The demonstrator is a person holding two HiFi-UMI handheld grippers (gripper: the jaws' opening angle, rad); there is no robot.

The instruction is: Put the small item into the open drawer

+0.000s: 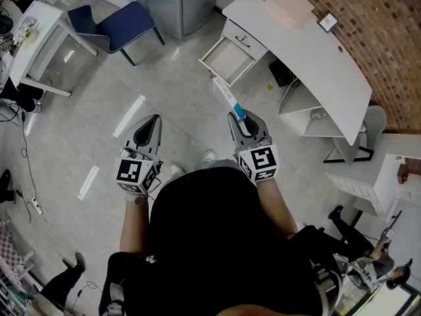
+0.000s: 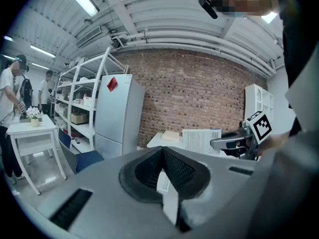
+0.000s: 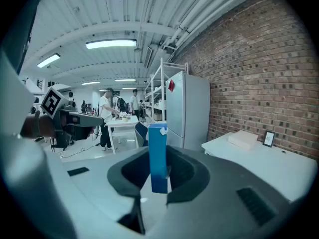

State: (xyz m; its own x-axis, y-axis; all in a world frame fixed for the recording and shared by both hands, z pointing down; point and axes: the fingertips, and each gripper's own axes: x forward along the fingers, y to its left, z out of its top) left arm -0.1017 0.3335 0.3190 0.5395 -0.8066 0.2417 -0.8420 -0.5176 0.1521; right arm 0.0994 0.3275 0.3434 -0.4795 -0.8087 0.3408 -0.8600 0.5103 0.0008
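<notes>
A long thin box, blue at one end and white along the rest (image 1: 225, 94), sticks out forward from my right gripper (image 1: 239, 118), which is shut on its blue end (image 3: 158, 156). The box points toward the open white drawer (image 1: 228, 59) of the white desk (image 1: 309, 51), still well short of it and over the floor. The drawer looks bare inside. My left gripper (image 1: 151, 120) hangs level with the right one, to its left, jaws together with nothing in them (image 2: 167, 183). From the left gripper view the right gripper (image 2: 234, 141) shows with the box's printed white side (image 2: 202, 139).
A blue chair (image 1: 115, 25) and a grey fridge (image 1: 177, 2) stand beyond the drawer to the left. A white side table (image 1: 33, 41) is far left, a white shelf unit (image 1: 371, 183) at right. Brick wall (image 1: 388, 38) behind the desk. People stand around the edges.
</notes>
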